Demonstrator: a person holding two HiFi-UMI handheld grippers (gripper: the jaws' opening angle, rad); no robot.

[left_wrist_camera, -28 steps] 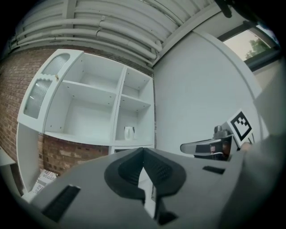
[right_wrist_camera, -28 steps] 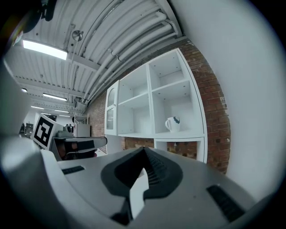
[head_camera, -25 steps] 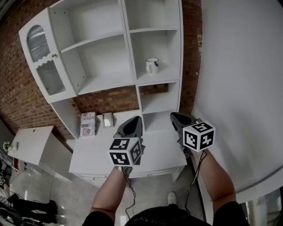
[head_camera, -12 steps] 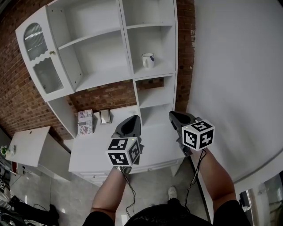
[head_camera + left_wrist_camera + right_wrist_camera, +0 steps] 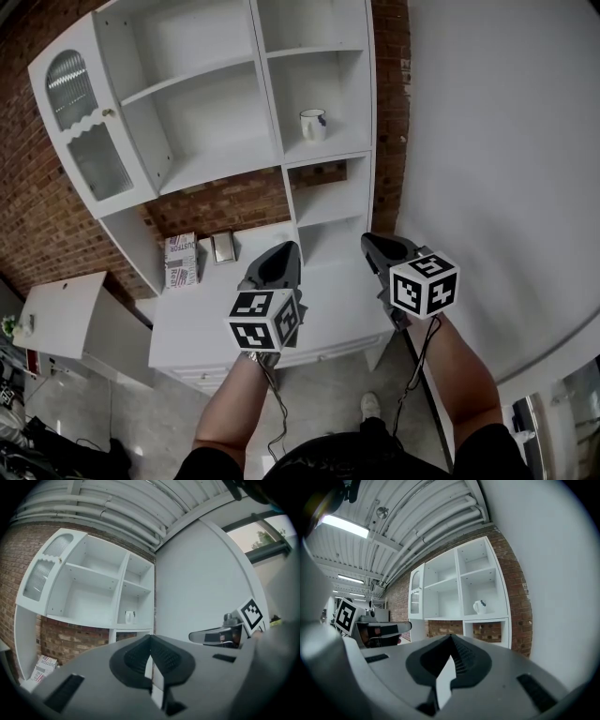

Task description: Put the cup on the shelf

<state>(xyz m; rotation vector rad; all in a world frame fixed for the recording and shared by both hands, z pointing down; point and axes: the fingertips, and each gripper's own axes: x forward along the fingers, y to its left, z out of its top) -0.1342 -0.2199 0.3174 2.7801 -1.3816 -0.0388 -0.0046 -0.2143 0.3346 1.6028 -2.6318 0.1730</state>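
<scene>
A white cup with a dark mark [image 5: 312, 124] stands upright on a shelf board [image 5: 328, 148] in the right column of the white cabinet. It also shows small and far off as the cup [image 5: 129, 617] in the left gripper view and the cup [image 5: 479, 606] in the right gripper view. My left gripper [image 5: 283, 251] and right gripper [image 5: 372, 243] are held side by side over the counter, well short of the cup. The left gripper [image 5: 150, 637] is shut and empty. So is the right gripper [image 5: 451, 637].
A glass cabinet door [image 5: 80, 122] stands open at the left. A printed box [image 5: 180, 260] and a small frame [image 5: 223, 247] rest on the white counter [image 5: 206, 323] against the brick wall. A plain white wall [image 5: 506, 141] closes the right side. A low white cabinet [image 5: 66, 314] stands at the left.
The head view has shifted, so the cabinet and cup sit slightly higher and further left. Both grippers stay shut and nearly in place. The cup has not moved on its shelf.
</scene>
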